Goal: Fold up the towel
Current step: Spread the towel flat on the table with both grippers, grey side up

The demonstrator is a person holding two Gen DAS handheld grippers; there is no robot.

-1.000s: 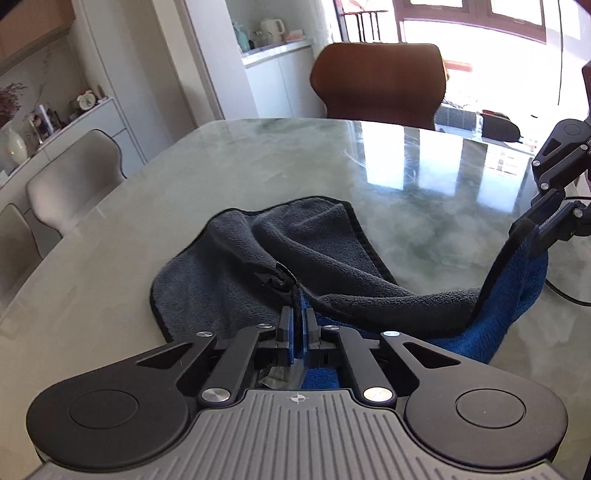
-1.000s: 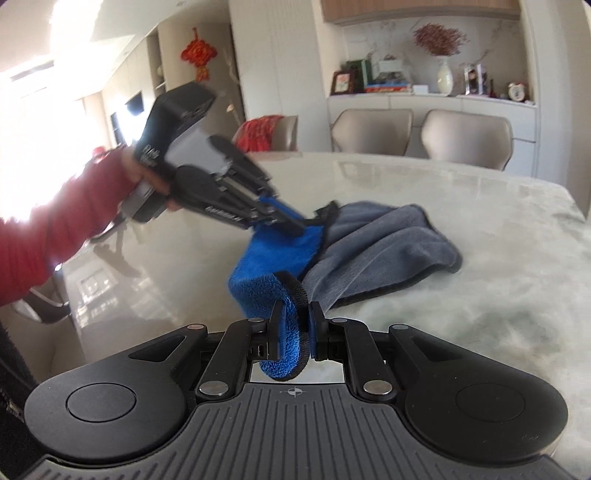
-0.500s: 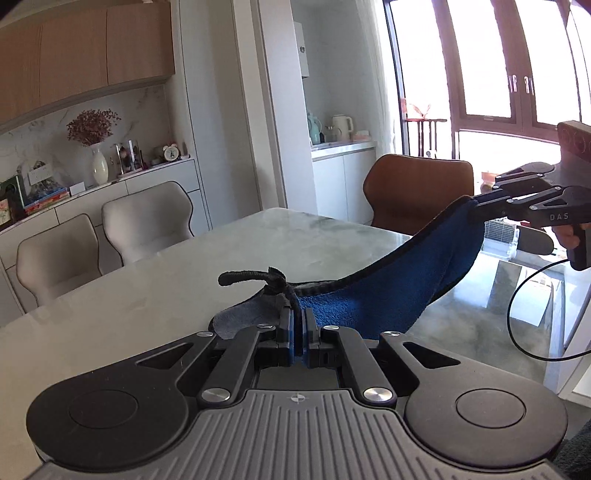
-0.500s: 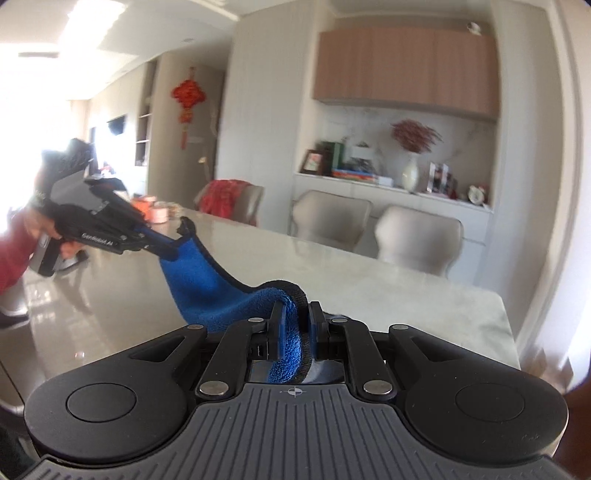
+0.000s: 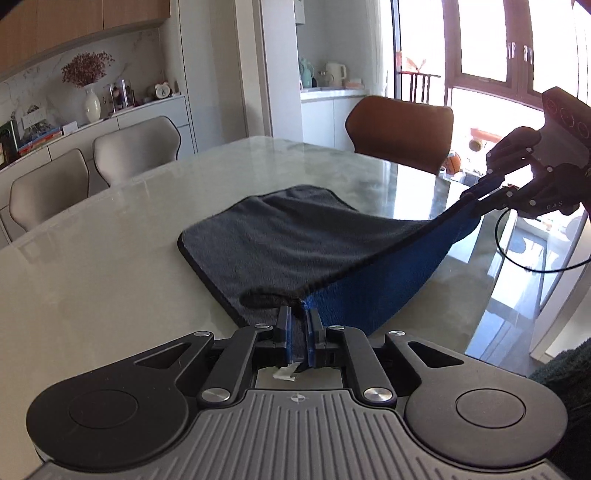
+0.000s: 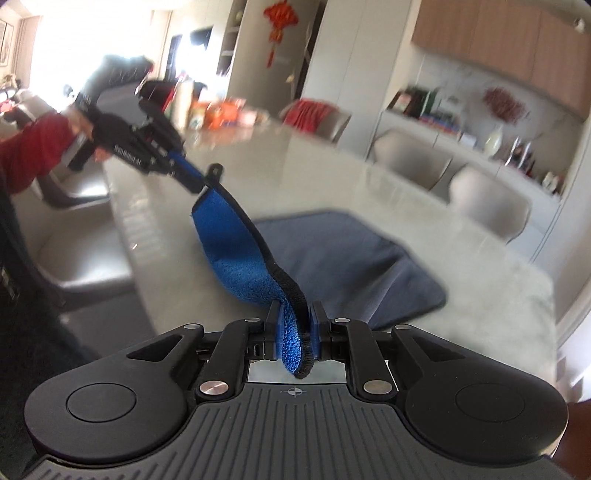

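Left wrist view first: pale marble-look desk (image 5: 110, 266), glossy enough to reflect the window, in a dining room with two beige chairs (image 5: 136, 151) on the far left side, a brown chair (image 5: 399, 129) at the far end and a sideboard with a white vase (image 5: 92, 105) of dried flowers behind. The towel (image 5: 295, 236) is grey on top with a dark trim and bright blue underneath; its far part lies flat on the desk, while the near edge is lifted and stretched between both tools. The left tongs (image 5: 298, 325) are pinched nearly shut on the near corner of the towel, a small gap showing between the blue pads. Over on the right, the right tongs (image 5: 480, 194) are clamped on the other lifted corner, with a black cable (image 5: 517, 254) looping below. Right wrist view is blurry: same desk (image 6: 480, 266), beige chairs (image 6: 487, 201) on the far side, wood cabinets up high, a red hanging ornament (image 6: 277, 22) on the wall. Here the right tongs (image 6: 295, 323) grip a fold of blue towel (image 6: 332, 258) with trim poking out between the pads, and the left tongs (image 6: 192, 181), held by a hand (image 6: 86, 125) in a red sleeve, hold the far corner up off the desk. The blue underside sags between them.
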